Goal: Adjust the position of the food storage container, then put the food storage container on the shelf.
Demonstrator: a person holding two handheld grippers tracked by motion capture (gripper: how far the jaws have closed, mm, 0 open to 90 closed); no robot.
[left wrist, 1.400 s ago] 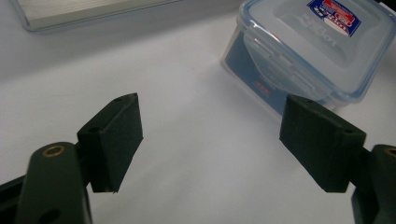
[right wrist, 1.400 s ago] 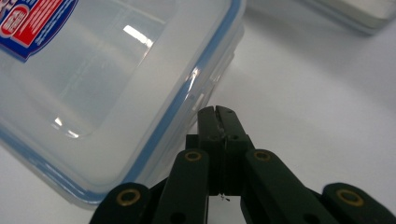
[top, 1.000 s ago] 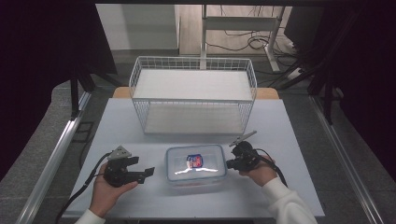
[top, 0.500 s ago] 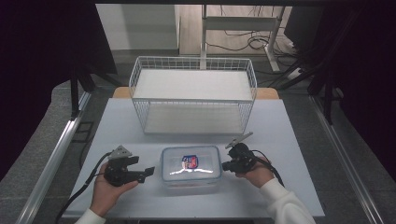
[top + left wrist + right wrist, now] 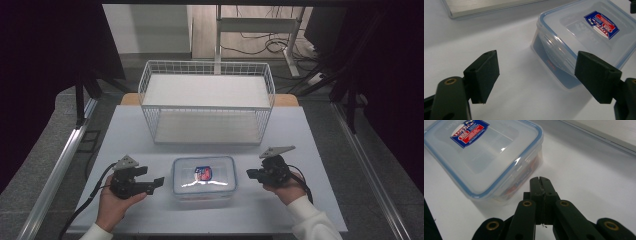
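On the white tabletop (image 5: 300, 145), right at the person's edge, sits a clear plastic food container (image 5: 204, 177) with a blue-rimmed snap lid and a red-and-blue sticker (image 5: 203, 173) on top. It lies between the two grippers, with a white wire basket (image 5: 207, 102) standing well behind it.

Left gripper (image 5: 536, 75) has its jaws spread wide and aimed at the near corner of the box, close but not touching. Right gripper (image 5: 541, 182) is the opposite — jaws pressed together with nothing between them, tip parked just beside the container's side wall, low near where the lid's flap hangs down.

My guess is they're about to grab or steady the box, maybe work the lid. If it were me, I'd bring the open left jaws in square to the box instead of at a corner, since a corner bite on slick plastic will probably twist or squirt out. Get one jaw flat on each long wall, below the lid rim, then close gently; that thin wall looks like it'll flex. The right one needs to open up before it can do anything useful — or, kept shut, it could serve as a poker to hook under the flap. Either way I'd hold the box down first, because it looks light enough to skate across that smooth surface.
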